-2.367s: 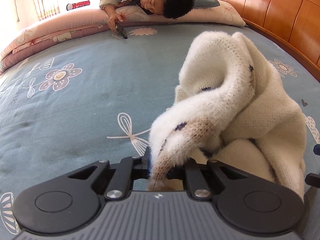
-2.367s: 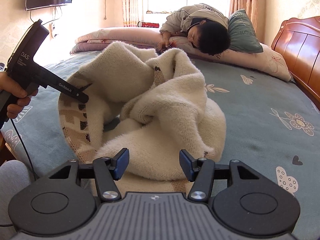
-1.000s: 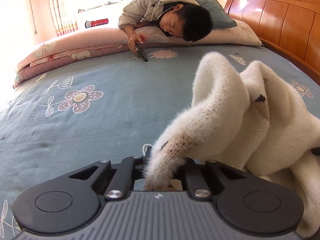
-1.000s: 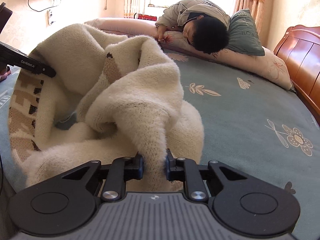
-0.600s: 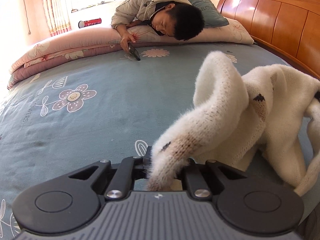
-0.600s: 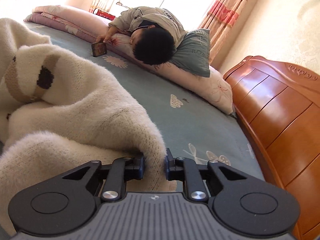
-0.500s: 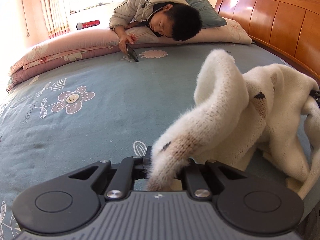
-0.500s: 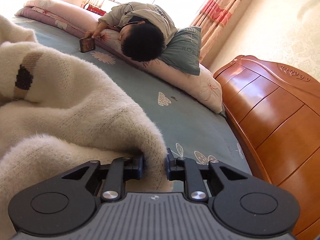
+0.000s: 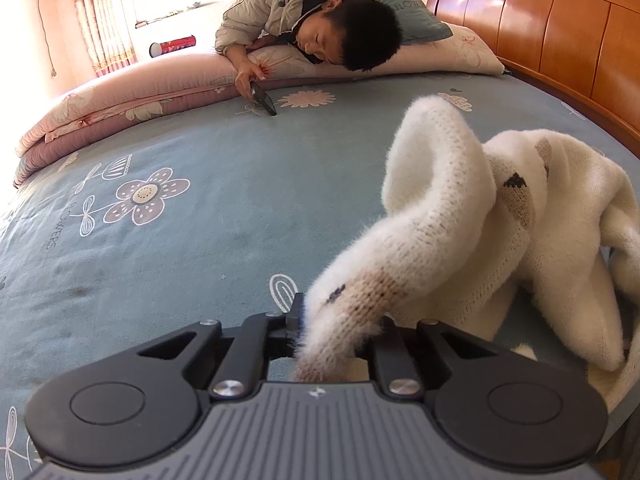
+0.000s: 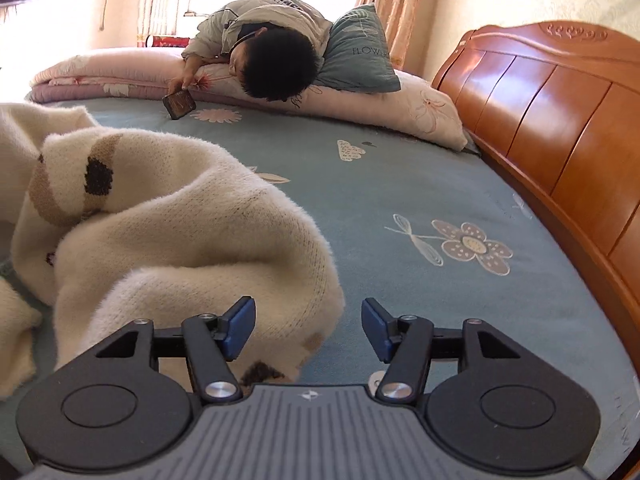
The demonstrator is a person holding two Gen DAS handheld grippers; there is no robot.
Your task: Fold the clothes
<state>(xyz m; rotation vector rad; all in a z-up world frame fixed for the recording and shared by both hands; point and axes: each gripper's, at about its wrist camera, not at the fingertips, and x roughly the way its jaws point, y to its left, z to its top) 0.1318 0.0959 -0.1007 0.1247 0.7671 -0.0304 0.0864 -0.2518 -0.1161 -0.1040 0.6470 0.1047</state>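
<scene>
Left tongs (image 9: 340,332): clamped on a patterned edge of the sweater (image 9: 460,216), the knit pinched between the jaws and running up and away to the right; the grip anchors one end so the garment can be pulled out flat.
Right tongs (image 10: 308,330): jaws opening, blue pads (image 10: 240,326) clear of the knit; a corner of the sweater (image 10: 180,240) lies just below and left of the gap, but nothing is pressed (a release, by the look of it, to drop that end where it should lie).
Sweater: cream, fluffy, with brown and dark marks; bunched and humped on the bed (image 9: 200,216), one end raised into the left tongs, the rest sagging onto the sheet towards the near edge.
Step, as judged: spreading before the first fold; no fold is made yet.
Bed: blue flowered sheet, wooden headboard (image 10: 560,120) at the right.
Beyond: a person (image 9: 320,28) lies across the pillows at the far end, holding a phone (image 9: 262,98), well apart from the sweater.
Change, right: half a second ago the right tongs were pinching a fold of the sweater; now that fold has dropped out and lies on the bed.
Change, left: same pinch on the same edge as before, little moved.
Change, sweater: less heaped than two seconds ago, stretched further across the bed.
</scene>
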